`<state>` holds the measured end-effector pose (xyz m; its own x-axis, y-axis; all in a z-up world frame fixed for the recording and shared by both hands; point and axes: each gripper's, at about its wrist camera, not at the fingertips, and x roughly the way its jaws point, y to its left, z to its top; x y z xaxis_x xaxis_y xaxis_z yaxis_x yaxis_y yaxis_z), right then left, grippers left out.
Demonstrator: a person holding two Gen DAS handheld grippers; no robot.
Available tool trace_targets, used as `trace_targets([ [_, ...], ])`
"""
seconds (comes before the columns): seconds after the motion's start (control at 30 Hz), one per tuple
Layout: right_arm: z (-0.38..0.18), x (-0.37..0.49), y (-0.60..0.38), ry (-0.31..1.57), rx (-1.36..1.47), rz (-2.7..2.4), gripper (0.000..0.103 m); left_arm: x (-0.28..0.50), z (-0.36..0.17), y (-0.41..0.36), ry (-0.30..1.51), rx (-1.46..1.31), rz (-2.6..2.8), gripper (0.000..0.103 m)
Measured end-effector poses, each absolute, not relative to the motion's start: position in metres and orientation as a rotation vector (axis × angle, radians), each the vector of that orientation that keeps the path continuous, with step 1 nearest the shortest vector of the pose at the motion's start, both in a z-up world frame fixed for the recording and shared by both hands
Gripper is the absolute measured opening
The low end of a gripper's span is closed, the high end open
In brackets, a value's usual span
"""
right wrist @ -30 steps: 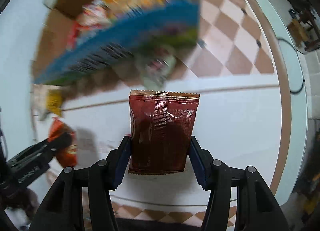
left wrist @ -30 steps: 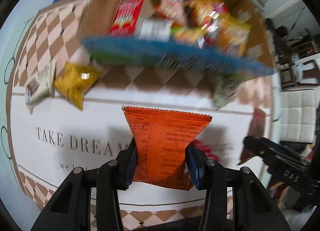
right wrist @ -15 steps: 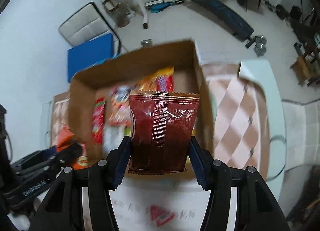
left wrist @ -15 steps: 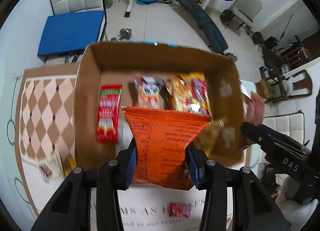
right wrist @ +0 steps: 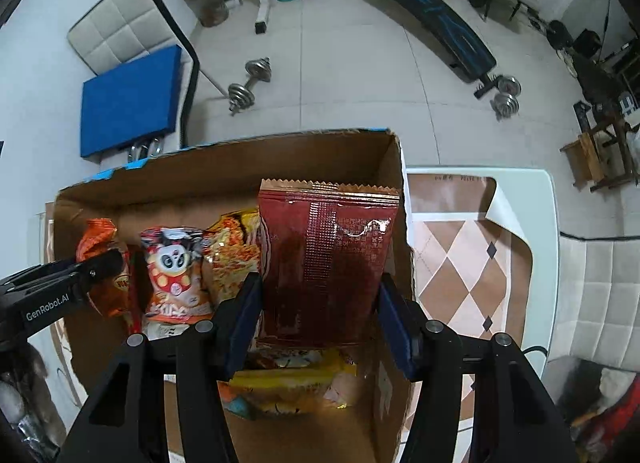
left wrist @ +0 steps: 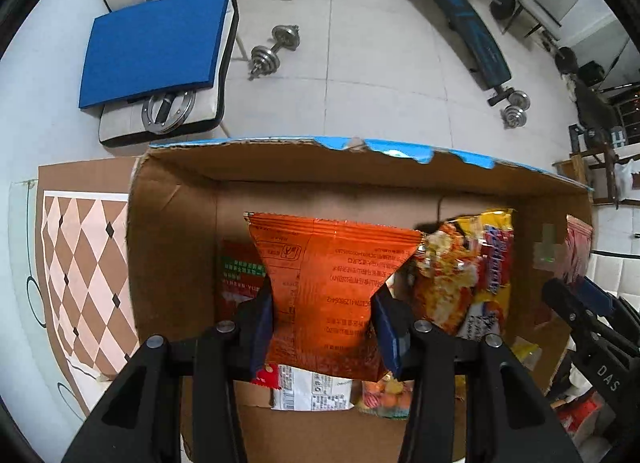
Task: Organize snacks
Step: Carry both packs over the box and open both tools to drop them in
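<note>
**Two packets poised above the carton**

While each gripper clamps a snack upright over the open box, the step in hand looks like the drop itself. The left gripper [left wrist: 323,321] pinches a flat orange foil packet [left wrist: 326,291] at its waist, so the film flares out toward twelve o'clock. The right gripper [right wrist: 320,309] is clenched on a dark maroon glossy packet with a serrated top edge [right wrist: 326,263], which stands straight between the blue pads.

Both packets hang inside the mouth of the brown cardboard box with a torn blue rim [left wrist: 176,247]. Below the orange one lie a red and green packet at nine o'clock and a white-labelled pack at six o'clock; a yellow and red noodle bag [left wrist: 464,275] leans at three o'clock. Beside the maroon one, at nine o'clock, stands a red panda-print bag [right wrist: 176,271].

Next, I judge, each gripper should lower slightly, find a free gap, then part its jaws.
</note>
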<state>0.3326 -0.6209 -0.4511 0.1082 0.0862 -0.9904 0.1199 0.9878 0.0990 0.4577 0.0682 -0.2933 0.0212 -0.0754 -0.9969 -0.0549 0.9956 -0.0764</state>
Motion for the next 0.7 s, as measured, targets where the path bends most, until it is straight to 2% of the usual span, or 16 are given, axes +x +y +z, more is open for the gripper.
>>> trace_targets([
  [0.07,-0.460,0.335,-0.622,1.499,0.192,-0.024,0.065,0.461,-0.302,0.071,1.576,-0.128,-0.017,0.045],
  [0.1,-0.463,0.335,-0.622,1.511,0.197,-0.030,0.078,0.463,-0.305,0.072,1.585,-0.138,-0.024,0.048],
  [0.13,-0.465,0.335,-0.622,1.516,0.197,-0.033,0.085,0.463,-0.306,0.072,1.587,-0.140,-0.030,0.056],
  [0.17,-0.466,0.335,-0.622,1.511,0.200,-0.029,0.085,0.464,-0.306,0.072,1.586,-0.131,-0.025,0.071],
  [0.23,-0.468,0.334,-0.620,1.515,0.191,-0.029,0.088,0.463,-0.304,0.072,1.576,-0.129,-0.027,0.088],
  [0.7,-0.455,0.314,-0.604,1.501,0.162,-0.006,0.094,0.438,-0.269,0.079,1.469,-0.174,-0.053,0.088],
])
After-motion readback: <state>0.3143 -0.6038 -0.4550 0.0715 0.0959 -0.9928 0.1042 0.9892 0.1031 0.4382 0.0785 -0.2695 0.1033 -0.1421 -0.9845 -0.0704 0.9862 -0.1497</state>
